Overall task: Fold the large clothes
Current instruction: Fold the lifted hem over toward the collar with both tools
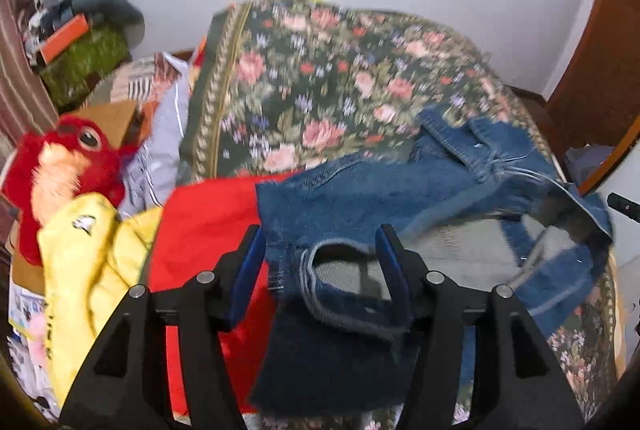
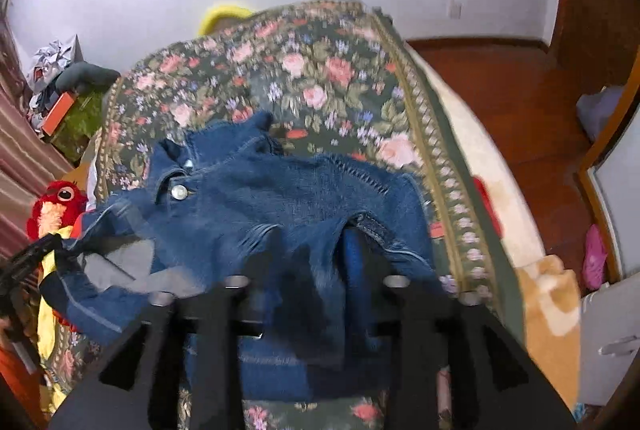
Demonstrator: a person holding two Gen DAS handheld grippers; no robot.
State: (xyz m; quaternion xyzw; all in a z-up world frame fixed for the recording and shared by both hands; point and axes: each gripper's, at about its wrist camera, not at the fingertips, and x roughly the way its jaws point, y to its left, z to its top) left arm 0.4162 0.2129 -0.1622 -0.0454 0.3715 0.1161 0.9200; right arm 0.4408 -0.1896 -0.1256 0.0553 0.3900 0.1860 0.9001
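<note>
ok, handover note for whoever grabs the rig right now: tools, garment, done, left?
Left tool: open, a cuff of the denim jacket sits between its pads, not pinched.
Right tool: partly hidden under denim; cloth lies over and between the fingers, grip unclear.
Denim jacket: crumpled on the floral bedspread, collar and button up, one part lying over the red cloth. Yellow garment and red plush toy are off to the left tool's side.
Done: jacket is down on the bed.
Left: spread it flat, then fold; no neat fold visible yet.
</note>
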